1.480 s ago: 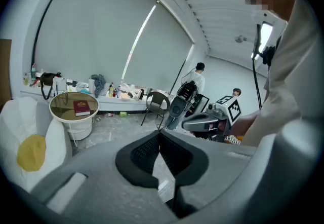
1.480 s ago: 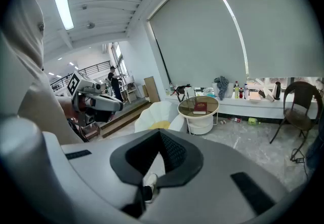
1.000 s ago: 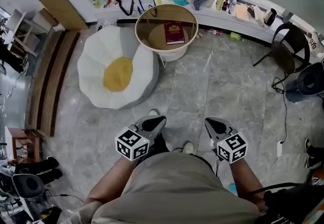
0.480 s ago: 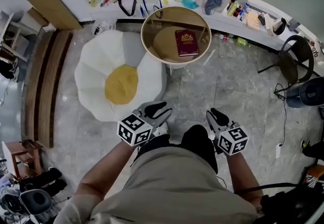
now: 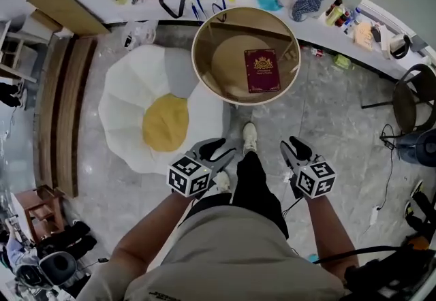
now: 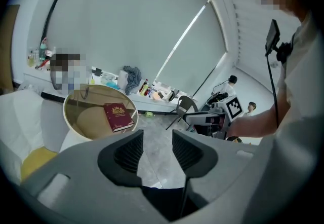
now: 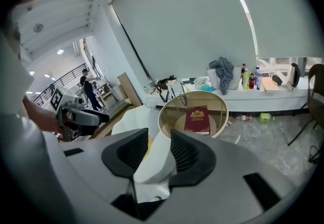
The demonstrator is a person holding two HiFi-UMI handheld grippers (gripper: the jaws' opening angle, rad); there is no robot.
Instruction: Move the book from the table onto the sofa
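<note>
Book (image 5: 262,70) lies closed and flat on the round table (image 5: 195,58), cover up, with the sofa (image 5: 129,109) just beside the table. Left gripper (image 5: 221,149) and right gripper (image 5: 297,146) well short of the table – both jaws opening, nothing between them

Even daylight, fisheye-warped edges
</note>
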